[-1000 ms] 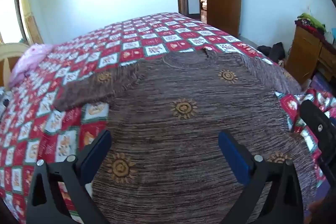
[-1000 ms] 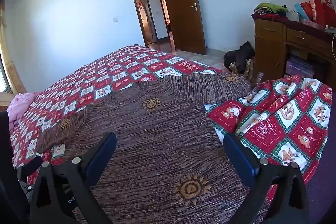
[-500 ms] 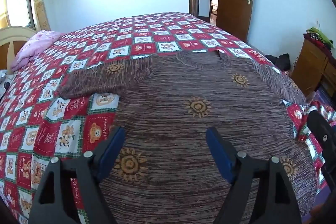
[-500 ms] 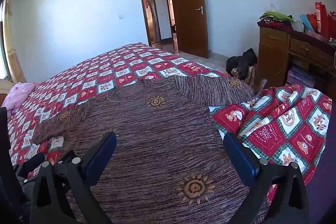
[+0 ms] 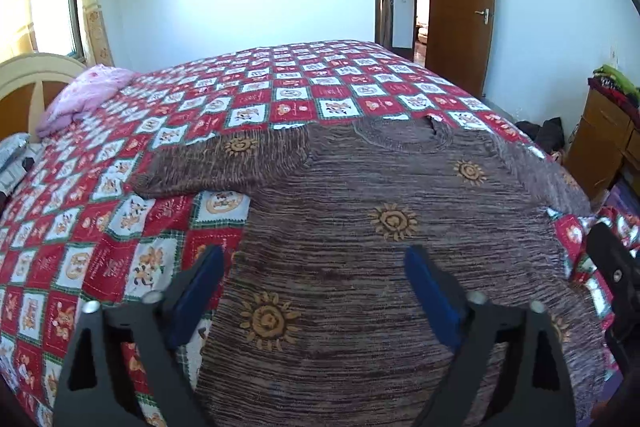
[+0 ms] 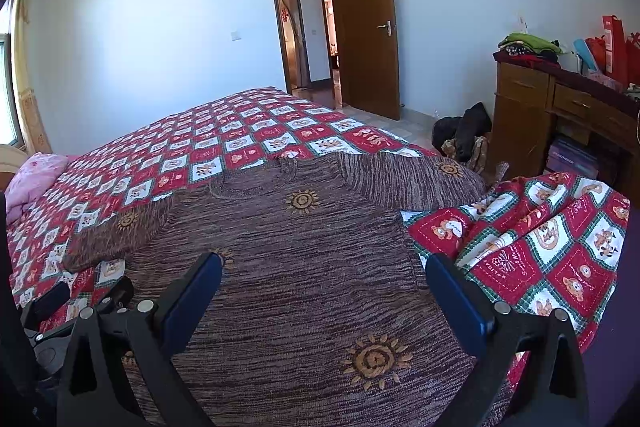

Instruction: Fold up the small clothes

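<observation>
A brown striped knit sweater [image 5: 380,247] with orange sun motifs lies flat, front up, on the bed, also in the right wrist view [image 6: 304,259]. Its left sleeve [image 5: 224,163] stretches out to the left and its right sleeve [image 6: 412,183] reaches the bed's right edge. My left gripper [image 5: 316,279] is open and empty, above the sweater's lower left part. My right gripper [image 6: 324,285] is open and empty, above the sweater's lower right part. The collar [image 5: 404,135] is at the far end.
The bed has a red and white checked quilt [image 5: 132,211], bunched at the right corner [image 6: 540,239]. A pink pillow [image 5: 80,99] lies at the far left. A wooden desk [image 6: 560,115] with clothes stands right. Bags [image 6: 464,135] lie on the floor by the open door [image 6: 364,27].
Both grippers have drawn back and up a little from the sweater, so more of the room shows. The left gripper's jaws stand slightly closer together than a second ago. The sweater has not moved.
</observation>
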Motion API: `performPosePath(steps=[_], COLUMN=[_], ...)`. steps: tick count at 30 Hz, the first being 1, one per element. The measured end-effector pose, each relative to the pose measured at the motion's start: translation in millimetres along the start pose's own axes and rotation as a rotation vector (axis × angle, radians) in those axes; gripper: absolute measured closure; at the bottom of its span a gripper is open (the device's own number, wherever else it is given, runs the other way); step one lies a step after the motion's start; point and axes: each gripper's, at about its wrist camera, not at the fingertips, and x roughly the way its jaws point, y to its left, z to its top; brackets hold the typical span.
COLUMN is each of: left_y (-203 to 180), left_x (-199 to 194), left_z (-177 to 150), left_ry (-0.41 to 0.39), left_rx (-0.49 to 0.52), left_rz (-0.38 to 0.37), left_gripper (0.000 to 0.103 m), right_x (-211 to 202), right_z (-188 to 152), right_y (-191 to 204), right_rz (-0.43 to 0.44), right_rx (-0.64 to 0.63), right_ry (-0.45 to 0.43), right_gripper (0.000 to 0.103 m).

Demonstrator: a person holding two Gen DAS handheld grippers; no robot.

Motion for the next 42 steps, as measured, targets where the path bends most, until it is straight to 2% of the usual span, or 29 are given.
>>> performPosePath(steps=[3, 8, 11, 15, 17, 19, 20, 24, 26, 29, 31, 36, 42], left_y=[4, 12, 7, 1, 3, 5, 5, -5, -9, -10, -9, -4, -2], left_x=[-8, -21, -31, -32, -35, -41, -42, -42, -40, -40, -37, -30, -20], left_z=[-5, -29, -47, -58, -59, -59, -58, -46, -29, 1, 18, 49, 54], left_ry=[-0.003, 0.066, 0.089, 0.157, 0.159, 0.138, 0.135, 0.088, 0.033, -0.113, -0.163, -0.219, -0.152], left_rx=[-0.011, -0.098, -0.095, -0.073, -0.102, -0.132, -0.135, -0.072, -0.016, 0.043, 0.057, 0.025, 0.003], left_rz=[-0.013, -0.057, -0.085, -0.157, -0.201, -0.286, -0.305, -0.228, -0.119, 0.086, 0.148, 0.157, 0.128], left_gripper=[0.001, 0.0, 0.0, 0.0, 0.0, 0.0, 0.0, 0.0, 0.0, 0.0, 0.0, 0.0, 0.0], right_x=[-4, -11, -16, -19, -20, -21, -21, -19, -17, -15, -14, -10, -6], right_z=[2, 9, 14, 18, 18, 19, 20, 21, 21, 27, 33, 50, 70], right_y=[-2, -8, -12, -16, -18, -21, -23, -30, -31, -33, -31, -24, -1], right_rz=[0.0, 0.005, 0.005, 0.007, 0.01, 0.008, 0.008, 0.008, -0.007, -0.027, -0.046, -0.052, -0.041], right_rx=[0.004, 0.034, 0.043, 0.052, 0.055, 0.058, 0.061, 0.084, 0.078, 0.053, 0.035, 0.023, -0.008], right_ry=[-0.011, -0.03, -0.049, -0.061, -0.061, -0.065, -0.066, -0.068, -0.068, -0.078, -0.092, -0.118, -0.135], right_gripper=[0.001, 0.001, 0.001, 0.001, 0.001, 0.001, 0.001, 0.001, 0.001, 0.001, 0.001, 0.001, 0.001])
